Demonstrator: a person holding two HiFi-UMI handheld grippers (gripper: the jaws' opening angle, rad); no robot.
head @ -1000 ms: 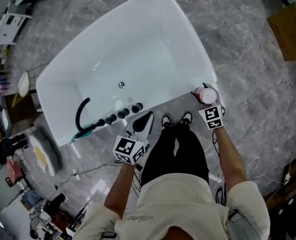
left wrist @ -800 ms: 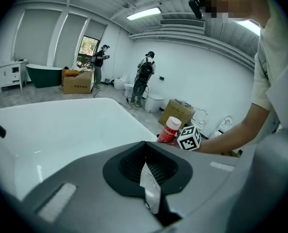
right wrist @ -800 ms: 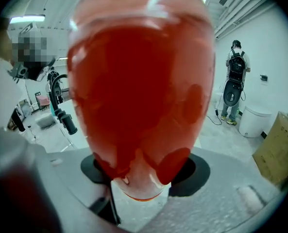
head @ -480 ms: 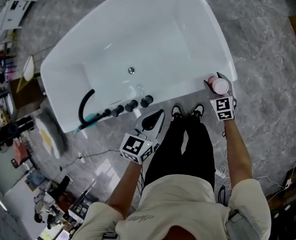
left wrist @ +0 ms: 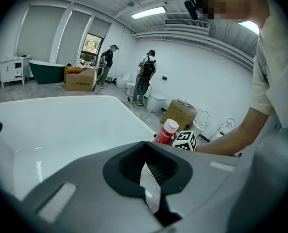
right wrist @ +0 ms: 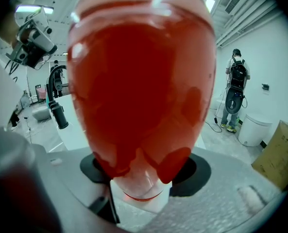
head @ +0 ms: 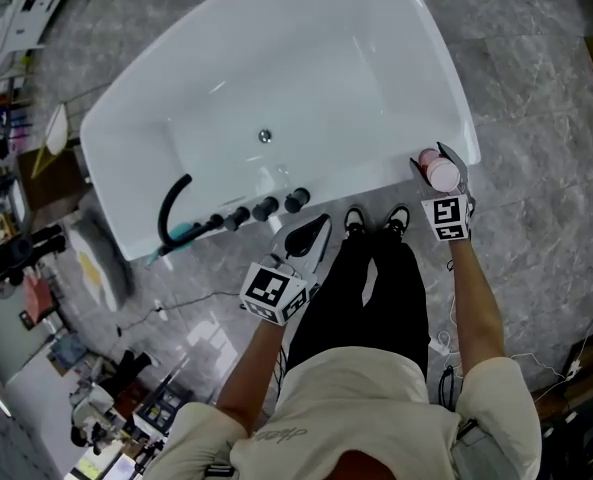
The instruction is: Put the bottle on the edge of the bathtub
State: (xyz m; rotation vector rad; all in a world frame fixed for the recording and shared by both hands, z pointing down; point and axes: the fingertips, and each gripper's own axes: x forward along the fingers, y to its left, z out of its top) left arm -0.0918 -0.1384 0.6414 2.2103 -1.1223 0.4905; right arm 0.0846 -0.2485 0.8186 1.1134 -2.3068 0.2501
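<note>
**A:** Status on the bottle?

**B:** It's at the bathtub (head: 371,183), on the near rim at the far right corner. The bottle (head: 442,174) has its cap up and is roughly upright in the left gripper view (left wrist: 167,131), with a slight lean.

**A:** Released?

**B:** Not fully. The right gripper (head: 438,163) is around it with the jaws wide and just starting to open. The bottle sits between them and fills that gripper's own view (right wrist: 139,81). The pads look to be touching it, but the view is too crowded to be sure.

**A:** Left side?

**B:** The left gripper (head: 321,225) is idle, near the person and just short of the rim. Its jaws are together with nothing in them (left wrist: 148,188).

**A:** So what's left?

**B:** My read is that placement is essentially done. What's left is to finish opening, back the right gripper off, and check that the bottle stands by itself.

**A:** Blind spots?

**B:** The bottle base isn't visible in any view. From the head view the gripper covers it, and the left gripper's body cuts it off. So I can't confirm it's seated flat on the rim, or how close it is to the outer edge. That corner is narrow, so tipping is a risk.
</note>
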